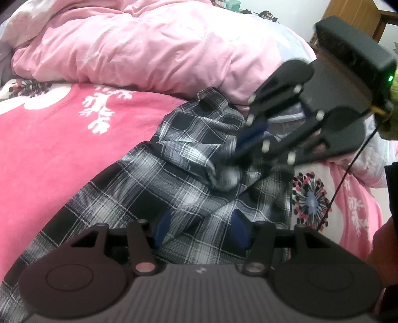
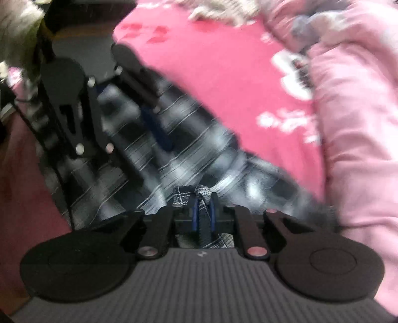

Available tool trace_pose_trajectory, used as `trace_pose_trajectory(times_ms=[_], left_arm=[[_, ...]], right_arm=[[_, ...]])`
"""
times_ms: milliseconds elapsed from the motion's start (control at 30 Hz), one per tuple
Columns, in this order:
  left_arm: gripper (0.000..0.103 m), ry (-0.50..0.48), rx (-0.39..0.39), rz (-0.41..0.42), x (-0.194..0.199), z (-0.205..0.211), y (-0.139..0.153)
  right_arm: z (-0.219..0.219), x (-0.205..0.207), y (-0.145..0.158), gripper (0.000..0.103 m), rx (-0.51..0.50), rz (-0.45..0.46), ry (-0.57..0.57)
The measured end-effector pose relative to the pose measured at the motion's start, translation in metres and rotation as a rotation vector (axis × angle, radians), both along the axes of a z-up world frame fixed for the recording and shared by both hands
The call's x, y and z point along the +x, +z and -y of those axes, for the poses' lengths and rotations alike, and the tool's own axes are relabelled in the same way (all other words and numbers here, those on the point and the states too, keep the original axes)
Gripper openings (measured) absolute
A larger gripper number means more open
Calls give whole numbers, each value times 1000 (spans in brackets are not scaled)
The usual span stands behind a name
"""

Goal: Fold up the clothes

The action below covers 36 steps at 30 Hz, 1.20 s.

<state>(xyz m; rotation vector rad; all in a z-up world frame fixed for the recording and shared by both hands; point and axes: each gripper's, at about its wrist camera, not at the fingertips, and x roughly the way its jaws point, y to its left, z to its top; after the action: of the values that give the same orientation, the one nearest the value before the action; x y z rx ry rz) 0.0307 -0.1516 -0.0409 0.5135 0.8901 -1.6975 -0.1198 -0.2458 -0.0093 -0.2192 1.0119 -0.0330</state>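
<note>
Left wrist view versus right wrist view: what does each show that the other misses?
Only the left wrist view shows the open left gripper over the plaid shirt, the light pink duvet heaped behind, and wooden furniture in the far corner. Only the right wrist view shows a bunch of plaid cloth pinched between the right gripper's blue pads; it is blurred. Both show shirt, pink blanket and the opposite gripper.

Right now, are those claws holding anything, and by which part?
The right claw pinches a bunched fold of the plaid garment. The left claw is open, holding nothing.
</note>
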Motion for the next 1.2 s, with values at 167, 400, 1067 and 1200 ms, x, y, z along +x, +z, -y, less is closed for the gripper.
trace_pose_trajectory(times_ms=[167,400,1067,1200], left_arm=[[58,-4,2,9,-2,1,0],[58,-4,8,22,-3,1,-1],[59,-4,-9,44,-6,-7,7],[59,-46,1,25,-14,-18,8]], right_arm=[[13,-7,16,7,-193,84,-180],[-8,7,-17,14,-636,32,-118],[4,-34,52,20,-427,276,-285],[-9,-20,1,5,-346,71,-71]])
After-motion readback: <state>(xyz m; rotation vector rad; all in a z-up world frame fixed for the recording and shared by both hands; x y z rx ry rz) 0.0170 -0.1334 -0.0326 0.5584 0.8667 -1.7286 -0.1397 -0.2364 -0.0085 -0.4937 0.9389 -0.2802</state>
